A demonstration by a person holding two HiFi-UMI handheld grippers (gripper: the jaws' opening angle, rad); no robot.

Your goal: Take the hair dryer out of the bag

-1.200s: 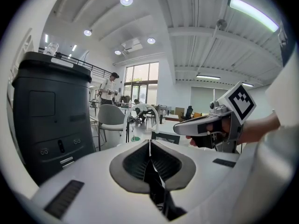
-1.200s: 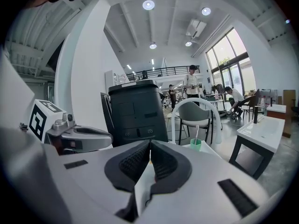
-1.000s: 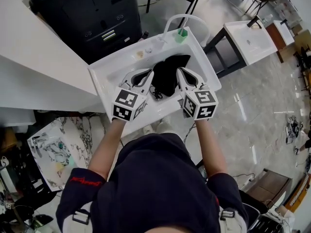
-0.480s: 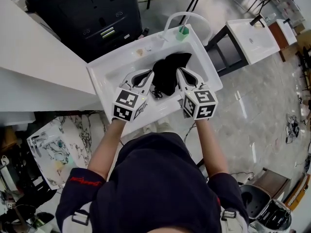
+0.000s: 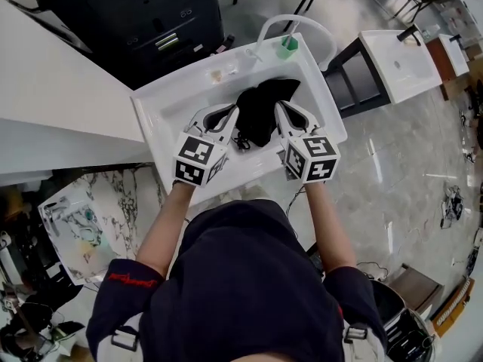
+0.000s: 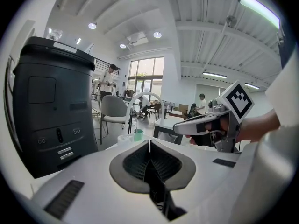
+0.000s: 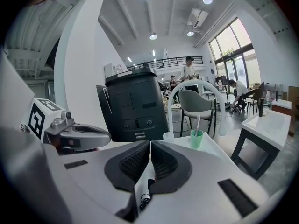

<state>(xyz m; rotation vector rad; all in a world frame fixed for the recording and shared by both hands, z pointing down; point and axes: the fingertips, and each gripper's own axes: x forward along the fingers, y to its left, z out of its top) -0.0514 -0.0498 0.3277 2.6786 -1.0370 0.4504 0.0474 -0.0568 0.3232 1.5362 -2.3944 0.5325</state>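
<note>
White sink holds black bag, green cup behind; left claw, right claw clenched

No legible text or numbers, red print on sleeve too small

A black bag is seen between the left hand-held gripper and the right hand-held gripper, on a white surface. Both hand-held grippers are coloured light grey, with black ribbed pads. Each is topped by a cube patterned in black-and-white squares. Beyond their tips a green cup and a black cabinet are shown.
</note>
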